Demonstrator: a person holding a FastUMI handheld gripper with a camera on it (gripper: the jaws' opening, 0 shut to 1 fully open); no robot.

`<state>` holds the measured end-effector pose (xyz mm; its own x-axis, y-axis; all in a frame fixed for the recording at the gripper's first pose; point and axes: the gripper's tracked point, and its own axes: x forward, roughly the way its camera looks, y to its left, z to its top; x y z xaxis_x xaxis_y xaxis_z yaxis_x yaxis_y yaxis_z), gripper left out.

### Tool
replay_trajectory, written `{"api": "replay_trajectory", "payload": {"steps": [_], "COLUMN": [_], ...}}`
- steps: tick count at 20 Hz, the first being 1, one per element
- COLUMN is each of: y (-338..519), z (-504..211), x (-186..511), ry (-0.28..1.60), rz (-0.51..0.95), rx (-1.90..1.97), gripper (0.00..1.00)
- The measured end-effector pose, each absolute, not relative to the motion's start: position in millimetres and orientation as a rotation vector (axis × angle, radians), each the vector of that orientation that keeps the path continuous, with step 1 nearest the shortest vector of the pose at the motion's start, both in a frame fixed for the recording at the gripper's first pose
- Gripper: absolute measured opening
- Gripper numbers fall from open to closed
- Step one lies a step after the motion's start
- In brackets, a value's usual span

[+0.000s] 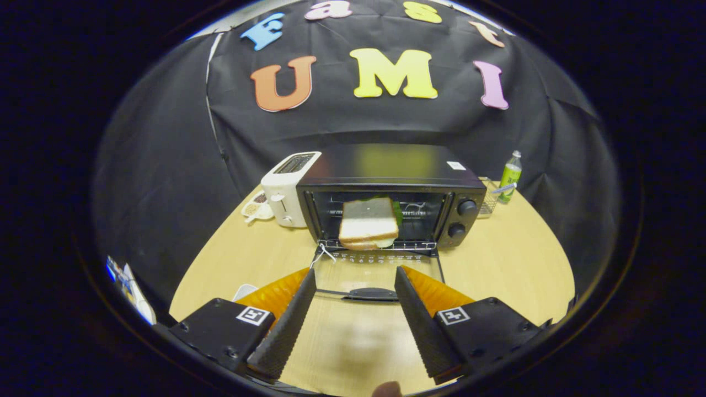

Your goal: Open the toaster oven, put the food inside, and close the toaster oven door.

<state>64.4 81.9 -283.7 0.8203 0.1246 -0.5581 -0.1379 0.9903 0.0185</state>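
A black toaster oven (pixel 386 187) stands at the middle of the round wooden table (pixel 496 264), its glass door (pixel 380 273) folded down flat toward me. A sandwich (pixel 368 223) of white bread with green lettuce lies on the wire rack at the oven's mouth. My gripper (pixel 356 292) hovers above the table, open, with nothing between its fingers (pixel 287 325). The fingertips sit either side of the door's black handle (pixel 372 294), above it and apart from it.
A white slot toaster (pixel 287 190) stands against the oven's left side, with a small white dish (pixel 256 209) in front of it. A green bottle (pixel 510 176) and a wire basket (pixel 488 201) stand to the oven's right. A white object (pixel 245 289) lies behind the left finger.
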Motion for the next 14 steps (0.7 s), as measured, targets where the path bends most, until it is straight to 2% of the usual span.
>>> {"api": "replay_trajectory", "payload": {"steps": [5, 14], "y": [76.3, 71.6], "z": [-304.2, -375.3], "x": [36.2, 31.2], "ry": [0.546, 0.6], "rz": [0.159, 0.147], "rx": [-0.022, -0.024], "gripper": [0.95, 0.95]}}
